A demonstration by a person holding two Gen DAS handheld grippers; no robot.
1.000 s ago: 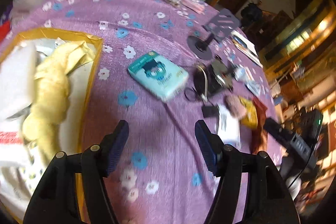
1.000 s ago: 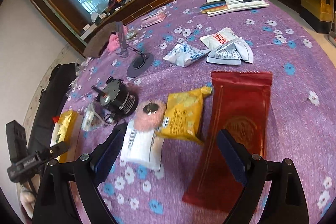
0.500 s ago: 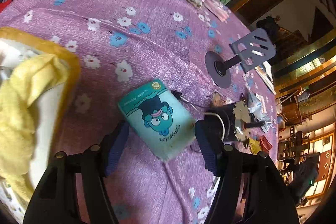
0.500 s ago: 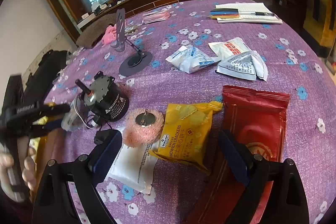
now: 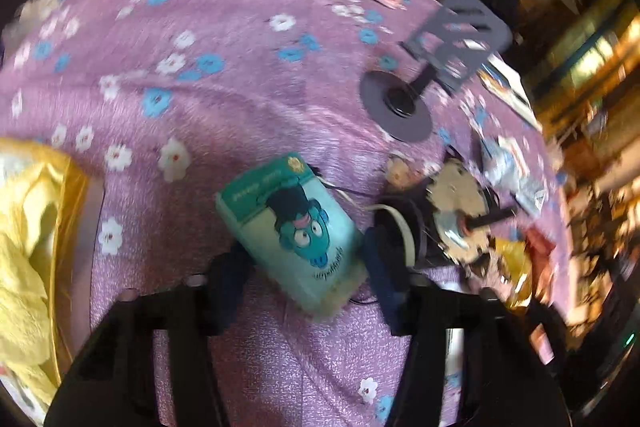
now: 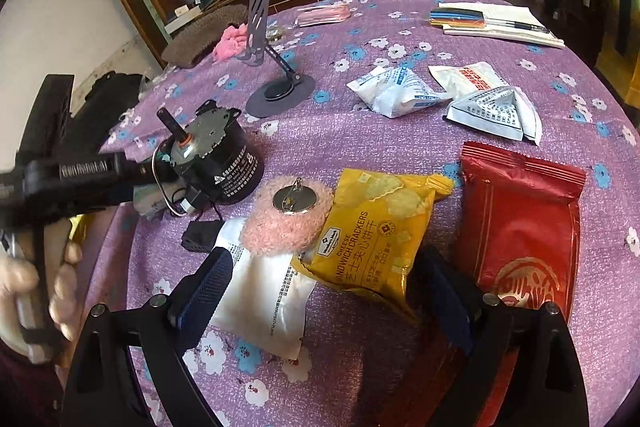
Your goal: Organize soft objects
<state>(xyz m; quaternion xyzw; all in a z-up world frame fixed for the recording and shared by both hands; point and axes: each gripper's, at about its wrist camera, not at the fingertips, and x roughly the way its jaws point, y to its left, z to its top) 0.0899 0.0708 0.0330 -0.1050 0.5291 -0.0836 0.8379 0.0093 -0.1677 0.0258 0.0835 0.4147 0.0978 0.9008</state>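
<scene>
On the yellow snack bag (image 6: 374,247), "CHEESE SANDWICH CRACKERS" and a Member's Mark logo are being shown in the right wrist view, with Chinese characters beside them. The bag is being straddled loosely by the right gripper (image 6: 324,291), whose jaws are being held wide with nothing gripped. A pink fuzzy pad (image 6: 286,223) with a metal disc is overlapping the bag's upper left corner and a white printed pouch (image 6: 262,303). A red foil packet (image 6: 520,223) is lying just beside the bag, on its right. A printed label is being carried by the black motor (image 6: 212,159), too small to read.

In the blurred left wrist view alone, a teal tissue pack (image 5: 292,231) printed with a cartoon face is being closed on by the left gripper (image 5: 306,271); whether the pads are touching it cannot be told. A gold-rimmed box (image 5: 76,187) holding yellow cloth (image 5: 24,239) is sitting at the left edge. Open purple tablecloth (image 5: 224,99) is being left beyond the pack.
</scene>
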